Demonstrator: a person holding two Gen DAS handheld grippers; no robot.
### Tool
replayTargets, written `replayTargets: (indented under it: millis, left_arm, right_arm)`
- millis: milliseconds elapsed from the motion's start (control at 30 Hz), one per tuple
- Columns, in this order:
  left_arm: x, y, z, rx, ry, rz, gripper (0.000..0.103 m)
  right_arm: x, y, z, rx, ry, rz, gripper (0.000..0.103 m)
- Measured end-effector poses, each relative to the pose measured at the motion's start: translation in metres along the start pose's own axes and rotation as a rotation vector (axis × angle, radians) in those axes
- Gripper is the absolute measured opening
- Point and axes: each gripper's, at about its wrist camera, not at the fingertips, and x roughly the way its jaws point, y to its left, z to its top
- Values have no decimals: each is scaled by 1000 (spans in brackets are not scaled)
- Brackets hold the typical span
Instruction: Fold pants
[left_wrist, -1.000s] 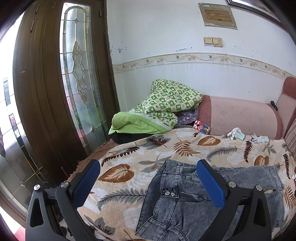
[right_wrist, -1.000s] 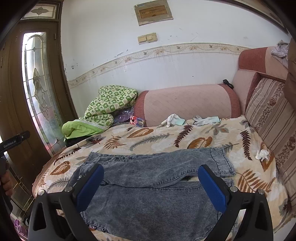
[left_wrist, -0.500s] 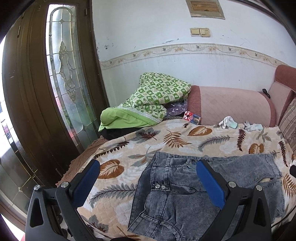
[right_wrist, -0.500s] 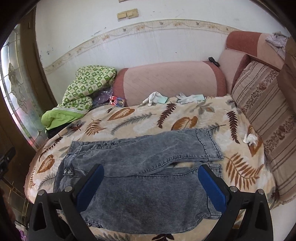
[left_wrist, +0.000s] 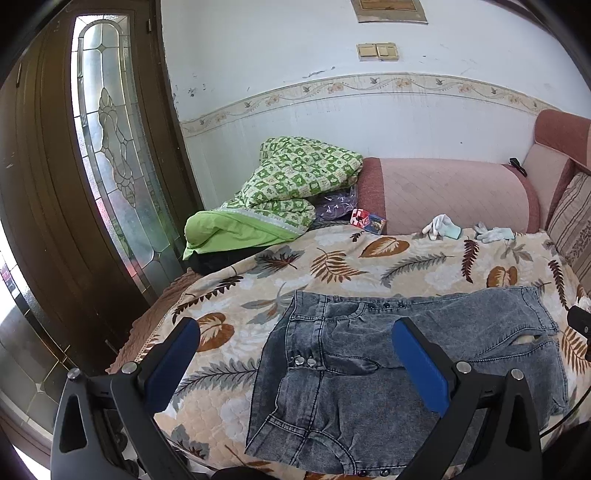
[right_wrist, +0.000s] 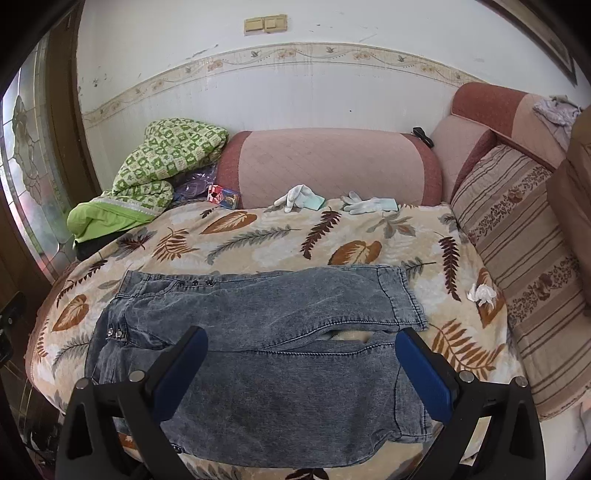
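Note:
Grey washed denim pants (right_wrist: 266, 343) lie flat on the leaf-print cover, waist to the left, leg hems to the right, both legs side by side. They also show in the left wrist view (left_wrist: 369, 369). My left gripper (left_wrist: 295, 362) is open and empty, hovering above the waist end. My right gripper (right_wrist: 299, 369) is open and empty, hovering above the near leg. Neither touches the cloth.
The leaf-print cover (right_wrist: 258, 236) spans the sofa seat. A green quilt (left_wrist: 288, 195) is piled at the back left. White gloves (right_wrist: 299, 197) and a small box (right_wrist: 221, 195) lie by the pink backrest (right_wrist: 332, 166). A striped cushion (right_wrist: 524, 251) is right, a wooden door (left_wrist: 55, 184) left.
Both grippers have moved closer to and lower over the pants; the left view has swung right, the right view tilted down. The pants have not moved.

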Motion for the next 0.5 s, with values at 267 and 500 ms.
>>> replayTargets:
  millis: [267,500]
  left_arm:
    - [-3,-4,0,13,-4,-9,103]
    - [-5,-5,0,15,-9,-12,103]
  right_arm:
    - [-5,5,0,-15,-11,-6,103]
    - [-6,9,-1,-28,-10,-1,103]
